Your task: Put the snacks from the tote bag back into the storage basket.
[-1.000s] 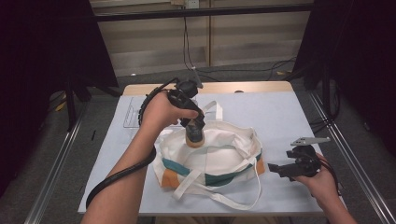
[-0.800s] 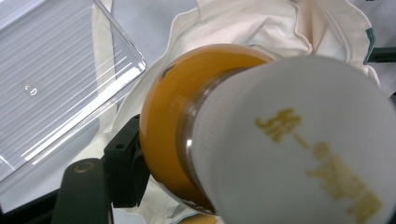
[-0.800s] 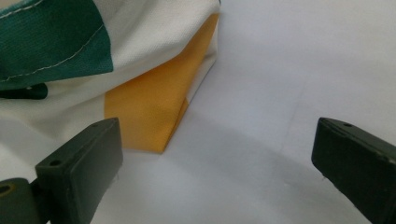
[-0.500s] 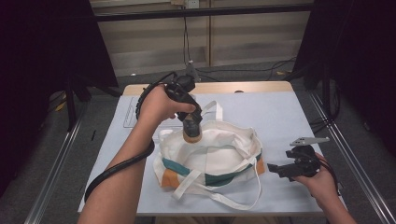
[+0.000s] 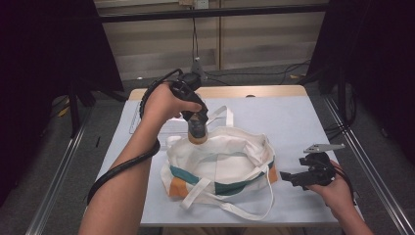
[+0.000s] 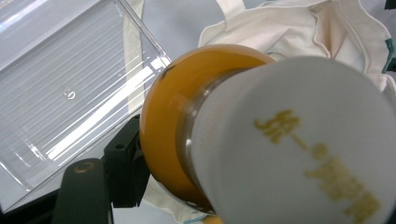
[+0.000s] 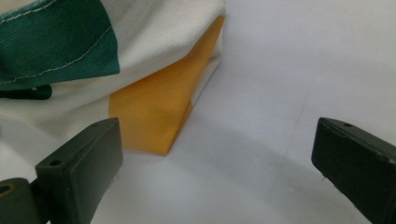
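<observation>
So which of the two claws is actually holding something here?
The left claw, above the tote bag's far rim: it is shut on an orange juice bottle with a white label. The right claw stands open on the table beside the bag's orange corner.

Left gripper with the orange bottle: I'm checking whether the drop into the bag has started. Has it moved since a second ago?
Cannot tell: the left gripper holds the orange bottle at the tote bag's far rim, much as before; any shift is slight.

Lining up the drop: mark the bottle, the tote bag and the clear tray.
bottle (image 6: 177,121), left gripper view, orange body.
tote bag (image 5: 235,156), high view, white inside wall.
clear tray (image 6: 60,88), left gripper view, ribbed floor.
</observation>
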The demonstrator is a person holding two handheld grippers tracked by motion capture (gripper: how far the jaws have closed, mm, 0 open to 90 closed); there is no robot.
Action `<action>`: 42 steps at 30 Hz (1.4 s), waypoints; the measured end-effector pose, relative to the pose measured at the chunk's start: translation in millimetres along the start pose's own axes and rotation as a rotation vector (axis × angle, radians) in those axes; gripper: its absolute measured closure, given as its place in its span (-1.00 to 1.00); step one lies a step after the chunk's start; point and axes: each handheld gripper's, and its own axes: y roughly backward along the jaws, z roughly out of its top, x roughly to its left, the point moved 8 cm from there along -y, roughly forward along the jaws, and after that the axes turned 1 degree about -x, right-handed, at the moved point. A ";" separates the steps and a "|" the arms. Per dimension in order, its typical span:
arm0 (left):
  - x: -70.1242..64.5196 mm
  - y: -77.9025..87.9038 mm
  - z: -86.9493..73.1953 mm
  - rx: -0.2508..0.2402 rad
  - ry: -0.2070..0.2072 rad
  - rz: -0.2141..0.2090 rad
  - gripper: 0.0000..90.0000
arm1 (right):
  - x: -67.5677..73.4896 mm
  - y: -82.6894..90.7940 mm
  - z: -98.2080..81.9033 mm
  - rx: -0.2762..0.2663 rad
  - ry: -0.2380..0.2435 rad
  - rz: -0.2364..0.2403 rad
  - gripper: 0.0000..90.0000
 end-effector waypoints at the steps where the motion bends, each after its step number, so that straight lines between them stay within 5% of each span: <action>1: 0.8 0.4 0.4 0.004 -0.006 -0.005 -0.34 | -0.2 -0.3 0.0 -0.001 -0.002 -0.001 -0.96; 42: 21.8 3.7 24.9 -0.004 -0.012 0.003 -0.34 | -0.3 -4.1 -2.4 0.011 0.011 0.001 -0.96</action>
